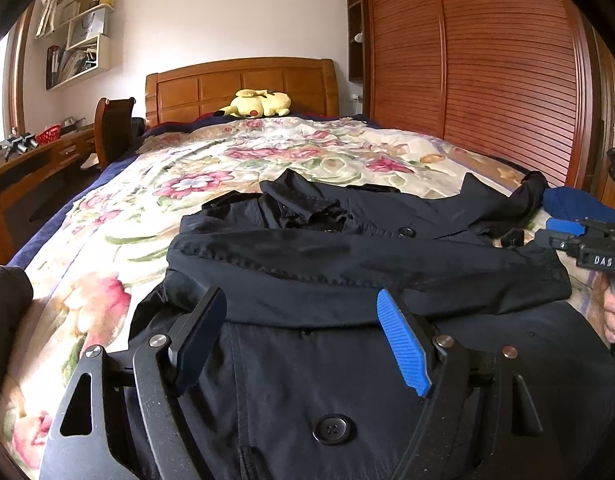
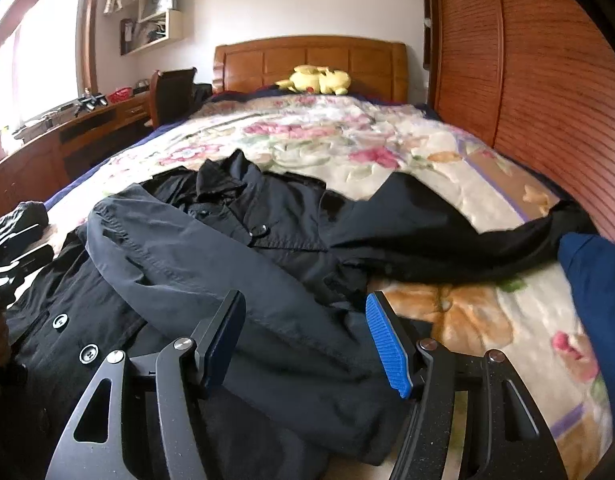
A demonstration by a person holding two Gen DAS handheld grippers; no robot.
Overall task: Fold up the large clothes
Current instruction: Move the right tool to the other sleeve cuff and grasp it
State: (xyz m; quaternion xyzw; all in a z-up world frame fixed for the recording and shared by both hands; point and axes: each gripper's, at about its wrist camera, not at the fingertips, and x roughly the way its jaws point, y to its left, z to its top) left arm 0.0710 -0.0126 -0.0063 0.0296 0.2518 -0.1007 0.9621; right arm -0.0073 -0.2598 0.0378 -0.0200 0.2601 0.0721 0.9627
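A large black buttoned coat (image 1: 347, 264) lies spread on the floral bedspread (image 1: 167, 184), collar toward the headboard. One sleeve (image 2: 227, 264) is folded across its chest. The other sleeve (image 2: 447, 248) stretches out to the right. My left gripper (image 1: 301, 296) hovers open just above the coat's front, near the folded sleeve's lower edge, with nothing between its pads. My right gripper (image 2: 305, 298) is open over the folded sleeve's end and grips nothing. It also shows at the right edge of the left wrist view, right gripper (image 1: 535, 234), beside the coat's shoulder, held by a hand (image 1: 613, 312).
A yellow plush toy (image 1: 259, 104) lies by the wooden headboard (image 1: 243, 80). A slatted wooden wardrobe (image 1: 487, 72) runs along the right side. Blue cloth (image 2: 595, 280) sits at the bed's right edge, another dark garment (image 2: 15, 232) at its left. A desk (image 1: 35, 160) and chair (image 1: 113, 128) stand at the far left.
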